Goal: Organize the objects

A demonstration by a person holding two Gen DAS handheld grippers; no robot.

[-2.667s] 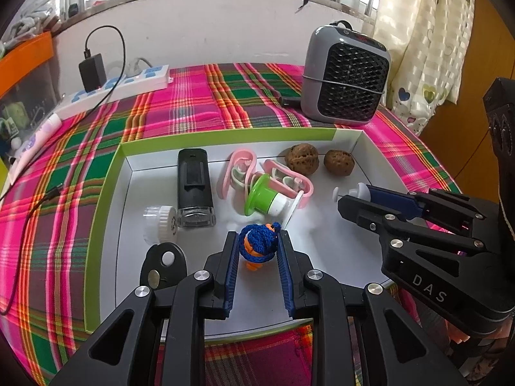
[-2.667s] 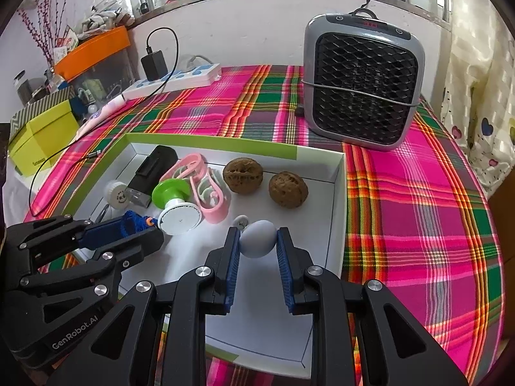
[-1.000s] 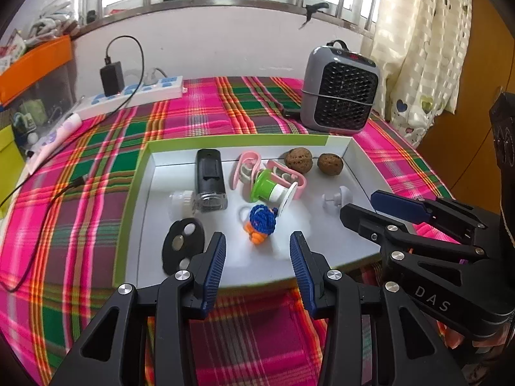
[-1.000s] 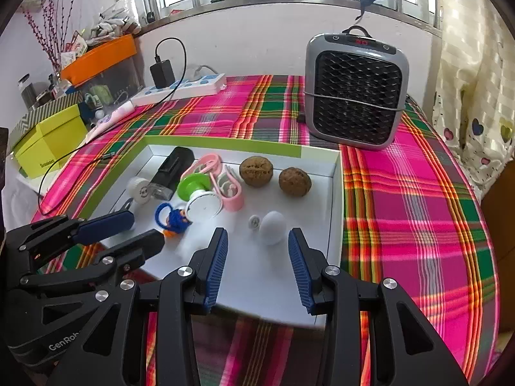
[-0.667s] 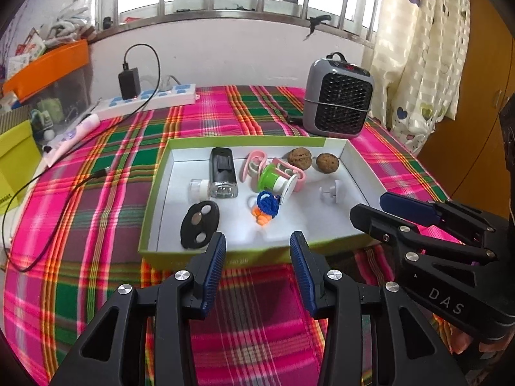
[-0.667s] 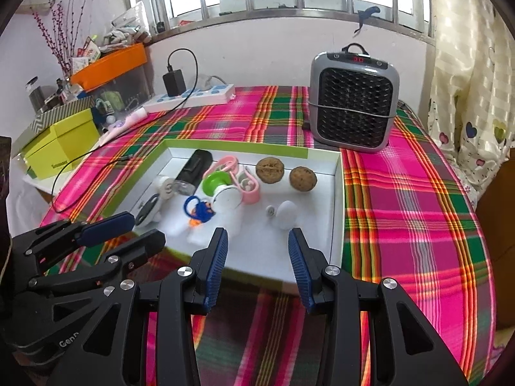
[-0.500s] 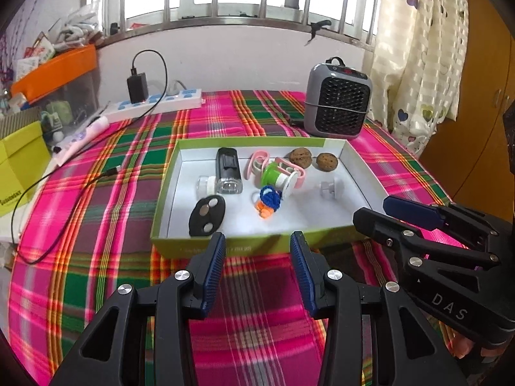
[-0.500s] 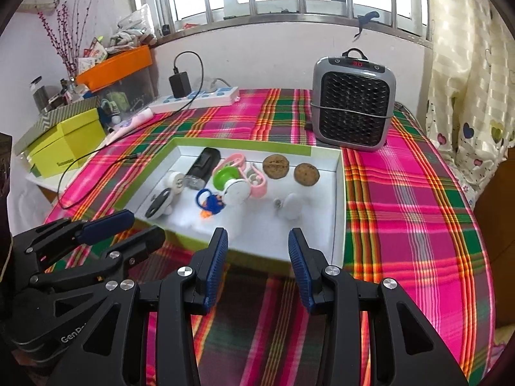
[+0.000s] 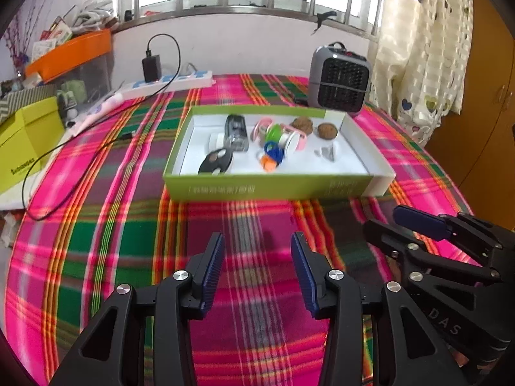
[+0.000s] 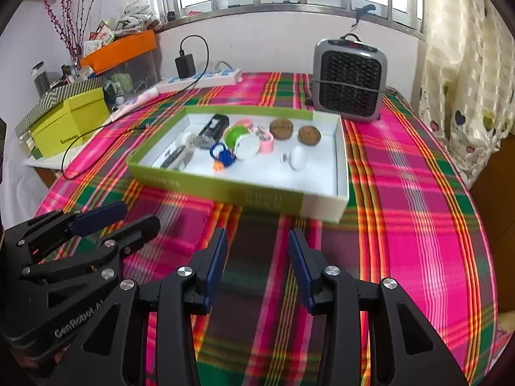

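A green-sided box [image 9: 273, 188] [image 10: 225, 193] with a white inside sits on the plaid table. In it lie a blue-and-orange yarn toy [image 9: 272, 154] [image 10: 222, 156], a white egg-shaped knob [image 10: 297, 157], two walnuts [image 9: 326, 128] [image 10: 309, 135], a green-and-white spool [image 10: 241, 141], pink clips [image 9: 260, 127], a black device [image 9: 236, 132] and a black oval tag [image 9: 215, 162]. My left gripper [image 9: 257, 251] is open and empty, well short of the box. My right gripper [image 10: 257, 247] is open and empty, also short of the box.
A grey heater [image 9: 339, 85] [image 10: 349, 80] stands behind the box. A power strip with a charger [image 9: 161, 80] and cable lies at the back left. A yellow-green box [image 10: 69, 120] and an orange tray [image 10: 119, 48] stand at the left edge. A curtain [image 10: 466, 64] hangs at the right.
Both grippers let go of the yarn toy and the white knob in the box, opened, and drew back and up from the box.
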